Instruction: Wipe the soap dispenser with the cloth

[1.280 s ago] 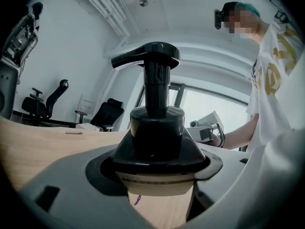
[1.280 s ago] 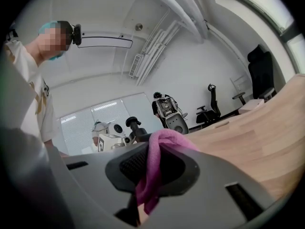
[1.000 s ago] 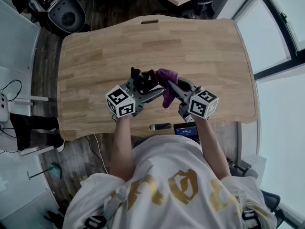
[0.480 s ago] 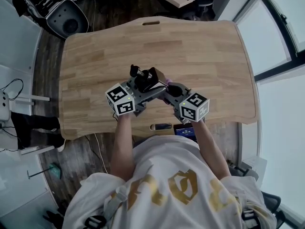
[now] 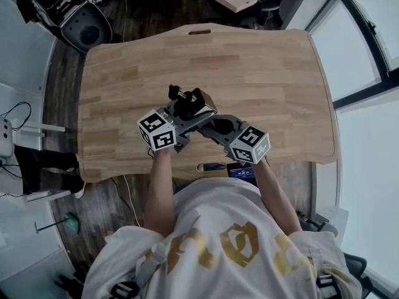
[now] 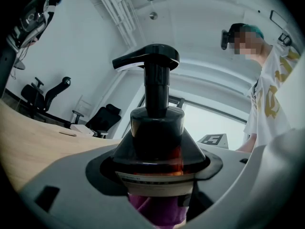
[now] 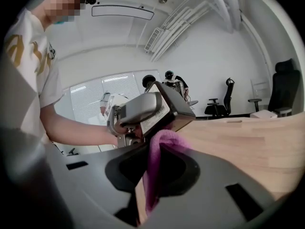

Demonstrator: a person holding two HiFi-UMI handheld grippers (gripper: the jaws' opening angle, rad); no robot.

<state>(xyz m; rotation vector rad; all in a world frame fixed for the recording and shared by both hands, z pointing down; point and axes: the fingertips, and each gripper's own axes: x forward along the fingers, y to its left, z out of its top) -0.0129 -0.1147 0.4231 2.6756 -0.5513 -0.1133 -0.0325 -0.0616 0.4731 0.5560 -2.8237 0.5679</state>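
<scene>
A pale wooden desk (image 5: pixel 262 61) with rounded corners fills the upper part of the head view, and a person in a white shirt with gold print (image 5: pixel 212 242) stands at the desk's near edge with both forearms reaching over it. The grey left tongs (image 5: pixel 198 114) and the grey right tongs (image 5: pixel 215 128) meet above the desk's near middle, with their tips side by side. The left tongs are clenched around the dark amber soap dispenser with a black pump head (image 6: pixel 157 128), gripping its body just under the shoulder, with the spout pointing toward the desk's far left. The right tongs are clamped on a folded purple cloth (image 7: pixel 155 161), which is pressed against the lower part of the dispenser, below its pale label.
</scene>
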